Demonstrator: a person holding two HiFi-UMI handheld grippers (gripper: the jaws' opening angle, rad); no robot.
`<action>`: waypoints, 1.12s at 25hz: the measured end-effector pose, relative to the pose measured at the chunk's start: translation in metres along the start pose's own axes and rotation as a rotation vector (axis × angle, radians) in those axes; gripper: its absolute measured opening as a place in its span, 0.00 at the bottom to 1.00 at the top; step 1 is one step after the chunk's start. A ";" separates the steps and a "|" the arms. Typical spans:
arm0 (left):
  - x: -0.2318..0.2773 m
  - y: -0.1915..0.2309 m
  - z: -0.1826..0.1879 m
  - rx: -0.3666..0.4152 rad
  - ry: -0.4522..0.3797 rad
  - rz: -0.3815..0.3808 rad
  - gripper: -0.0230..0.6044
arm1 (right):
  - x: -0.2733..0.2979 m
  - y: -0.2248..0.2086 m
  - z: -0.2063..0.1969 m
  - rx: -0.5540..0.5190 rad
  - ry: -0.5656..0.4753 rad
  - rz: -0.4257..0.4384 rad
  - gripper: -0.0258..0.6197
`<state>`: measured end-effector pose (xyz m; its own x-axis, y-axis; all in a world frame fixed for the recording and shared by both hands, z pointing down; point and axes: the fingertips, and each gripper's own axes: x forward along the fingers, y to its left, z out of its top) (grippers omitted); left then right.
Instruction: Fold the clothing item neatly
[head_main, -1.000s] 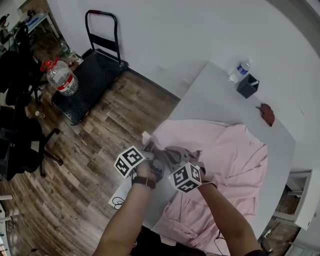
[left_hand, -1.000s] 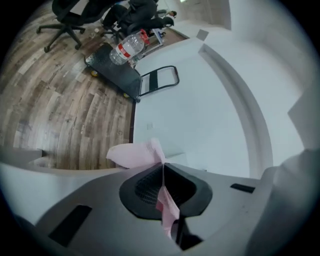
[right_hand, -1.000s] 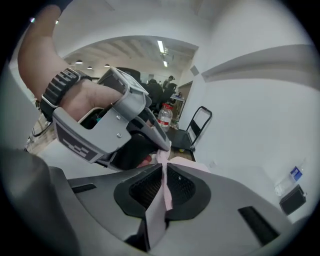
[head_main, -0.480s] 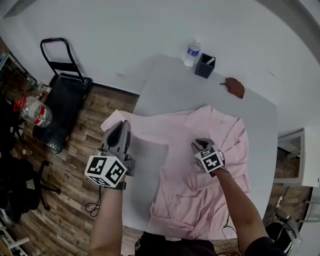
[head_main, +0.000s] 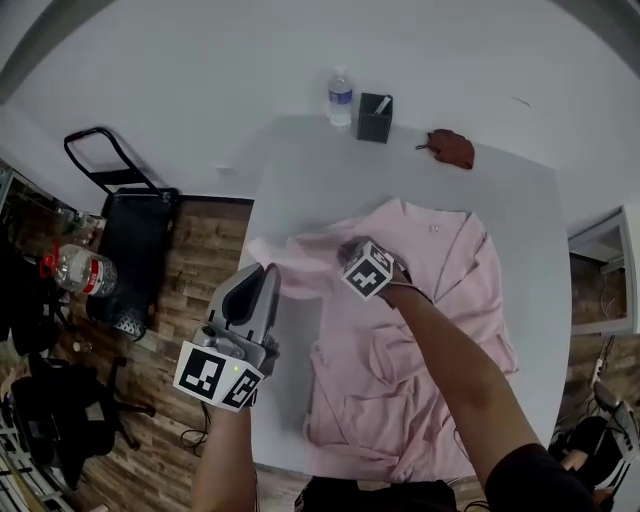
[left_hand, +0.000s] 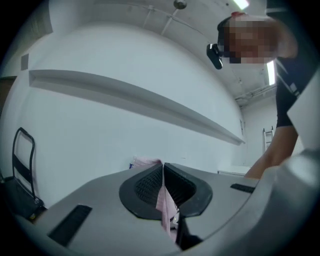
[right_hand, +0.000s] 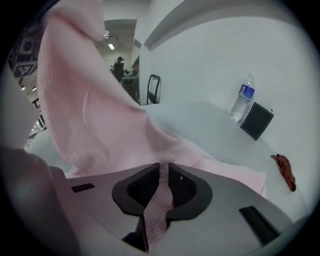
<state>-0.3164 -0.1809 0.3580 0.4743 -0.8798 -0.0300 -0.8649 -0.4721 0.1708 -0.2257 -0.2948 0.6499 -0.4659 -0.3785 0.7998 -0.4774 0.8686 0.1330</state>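
Pale pink button-up cotton shirt (head_main: 420, 330) lies spread on grey worktop (head_main: 300, 190) — one sleeve (head_main: 300, 255) raised. L gripper (left_hand: 162, 170) jaws pinch sleeve end; R gripper (right_hand: 164, 170) jaws, just closing, pinch sleeve fabric.

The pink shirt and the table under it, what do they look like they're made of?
Pink shirt: thin woven cloth, probably cotton or a blend; matte, it drapes and wrinkles softly, with a fine checked weave up close. Table: smooth pale grey top, matte, likely laminate or painted board.
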 end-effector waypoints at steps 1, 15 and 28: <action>0.001 -0.003 0.003 0.006 -0.002 -0.007 0.06 | -0.001 -0.003 0.004 0.032 -0.016 0.010 0.13; 0.078 -0.177 -0.005 0.279 0.149 -0.333 0.06 | -0.270 -0.006 -0.161 0.737 -0.335 0.051 0.13; 0.012 -0.325 -0.260 0.313 0.753 -0.694 0.27 | -0.250 0.029 -0.217 0.729 -0.213 0.101 0.14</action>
<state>0.0132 -0.0241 0.5585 0.7656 -0.2038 0.6102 -0.3199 -0.9435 0.0862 0.0388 -0.1061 0.5813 -0.6320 -0.4260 0.6473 -0.7608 0.4999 -0.4139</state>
